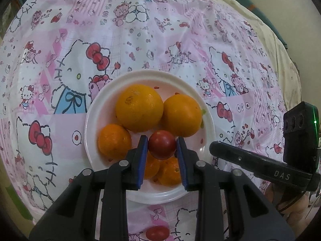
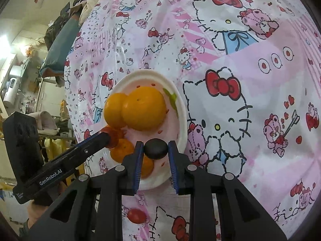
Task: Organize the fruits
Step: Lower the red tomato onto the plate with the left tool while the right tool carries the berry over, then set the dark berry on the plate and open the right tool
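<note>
Left black two-finger gripper with blue pads [image 1: 162,145]: over near half of plate, pads pressed to both sides of small round red tomato [image 1: 162,144], tomato held above the fruit below. Also visible in right wrist view, entering from left with red tomato at its tip [image 2: 109,138].
Right black two-finger gripper with blue pads [image 2: 156,149]: over near-right rim of plate, closed on small dark round flattened fruit [image 2: 156,148], both pads touching it.
Pink and white cartoon-cat printed tablecloth [image 1: 180,40]: covering whole table surface.
White round plastic plate [image 1: 92,120]: near middle of table, toward near edge.
Large orange [image 1: 139,107]: far-centre of plate, touching second orange.
Medium orange [image 1: 181,115]: far-right of plate.
Small mandarin [image 1: 114,141]: left side of plate, just beside large orange.
Two small mandarins [image 1: 169,172]: near side of plate, partly hidden under left gripper.
Loose oval red tomato [image 1: 157,233]: on tablecloth, off plate, near table's near edge; same in right wrist view [image 2: 136,215].
</note>
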Demonstrator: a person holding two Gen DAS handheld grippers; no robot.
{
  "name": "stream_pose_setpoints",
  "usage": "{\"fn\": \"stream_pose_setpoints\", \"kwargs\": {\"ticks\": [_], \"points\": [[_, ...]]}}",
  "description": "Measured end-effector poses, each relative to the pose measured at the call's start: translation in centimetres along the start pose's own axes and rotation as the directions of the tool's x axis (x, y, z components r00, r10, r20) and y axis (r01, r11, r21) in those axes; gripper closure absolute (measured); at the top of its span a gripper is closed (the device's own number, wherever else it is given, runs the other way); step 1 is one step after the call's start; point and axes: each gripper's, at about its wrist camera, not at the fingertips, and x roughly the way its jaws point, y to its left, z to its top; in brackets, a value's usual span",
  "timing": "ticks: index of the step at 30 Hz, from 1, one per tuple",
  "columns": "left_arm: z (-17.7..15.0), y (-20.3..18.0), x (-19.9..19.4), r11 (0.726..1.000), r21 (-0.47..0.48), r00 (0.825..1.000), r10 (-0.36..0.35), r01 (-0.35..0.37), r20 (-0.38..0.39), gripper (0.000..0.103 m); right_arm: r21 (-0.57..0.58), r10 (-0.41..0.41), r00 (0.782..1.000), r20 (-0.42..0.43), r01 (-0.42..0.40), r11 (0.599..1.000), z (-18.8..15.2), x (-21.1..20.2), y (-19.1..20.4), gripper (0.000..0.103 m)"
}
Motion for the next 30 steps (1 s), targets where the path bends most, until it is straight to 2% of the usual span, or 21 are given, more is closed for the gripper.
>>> {"fn": "stream_pose_setpoints", "kwargs": {"ticks": [20, 22, 24, 25, 26, 30], "points": [[-0.2, -0.3, 0.9, 1.000, 0.018, 0.999, 0.024, -0.023, -0.037, 0.076, 0.006, -0.001, 1.000, -0.004, 0.001, 1.000, -0.1, 0.2, 0.2, 0.074], [-0.2, -0.3, 0.9, 1.000, 0.020, 0.999, 0.021, -0.020, -0.038, 0.067, 0.007, -0.016, 1.000, -0.003, 0.016, 1.000, -0.1, 0.1, 0.2, 0.074], [-0.2, -0.4, 0.7, 1.000, 0.020, 0.999, 0.023, -0.022, -0.024, 0.048, 0.008, -0.016, 1.000, -0.002, 0.016, 1.000, 0.0, 0.0, 0.1, 0.066], [-0.2, -0.4, 0.5, 0.999, 0.019, 0.999, 0.029, -0.028, -0.016, 0.046, 0.011, -0.019, 1.000, 0.002, 0.019, 1.000, 0.0, -0.1, 0.1, 0.052], [-0.2, -0.5, 0.4, 0.999, 0.021, 0.999, 0.030, -0.030, -0.012, 0.046, 0.014, -0.019, 1.000, 0.012, 0.019, 1.000, 0.0, -0.3, 0.1, 0.043], [-0.2, -0.4, -0.7, 0.998, 0.036, 0.998, 0.056, -0.056, 0.015, 0.046, 0.001, -0.034, 0.999, 0.038, 0.034, 0.999, 0.2, -1.1, 0.2, 0.042]]}}
